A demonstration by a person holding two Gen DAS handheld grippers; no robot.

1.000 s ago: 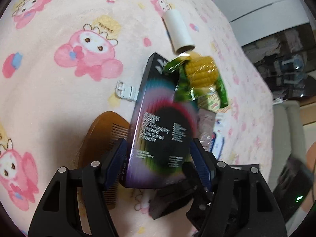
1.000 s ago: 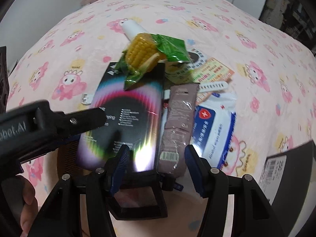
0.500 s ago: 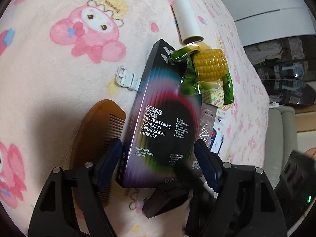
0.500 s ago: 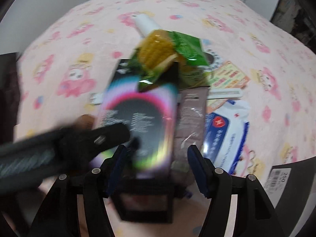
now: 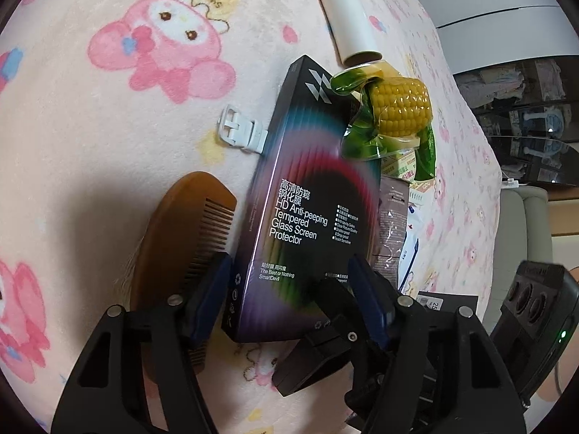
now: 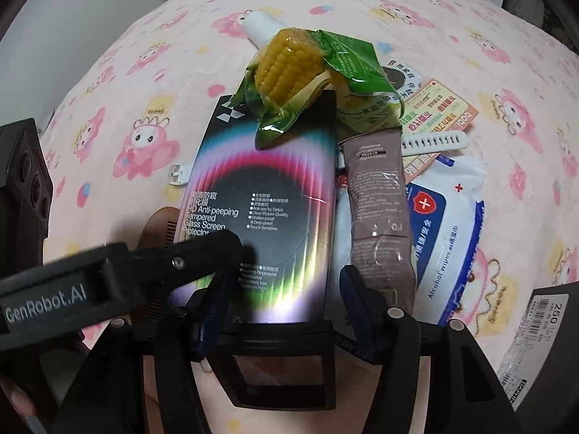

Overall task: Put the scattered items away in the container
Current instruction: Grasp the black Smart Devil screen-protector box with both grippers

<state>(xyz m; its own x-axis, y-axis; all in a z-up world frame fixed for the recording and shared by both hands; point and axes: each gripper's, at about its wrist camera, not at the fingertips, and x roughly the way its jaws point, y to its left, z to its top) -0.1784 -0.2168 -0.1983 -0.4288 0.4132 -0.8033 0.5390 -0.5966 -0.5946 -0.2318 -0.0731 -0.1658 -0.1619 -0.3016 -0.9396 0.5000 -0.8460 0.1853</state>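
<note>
1. Black iridescent screen-protector box point(image 5: 307, 199) lies on pink cartoon-print blanket point(image 5: 108, 144).
2. Left gripper point(image 5: 289, 289) closing, straddling box's near end (contact unclear).
3. Right gripper point(image 6: 282, 296) closing, same end.
4. Packaged yellow corn cob point(image 6: 289, 65) overlaps box's far end.

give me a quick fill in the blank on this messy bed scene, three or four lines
1. The packaged corn cob rests partly on the far end of the black ______ box.
2. The brown wooden ______ lies on the blanket just left of that box in the left wrist view.
3. The white pack with a red cross shield is labelled alcohol ______.
4. A white watch strap's ______ end pokes out from under the box's left edge.

Missing words: screen protector; comb; wipes; buckle
</note>
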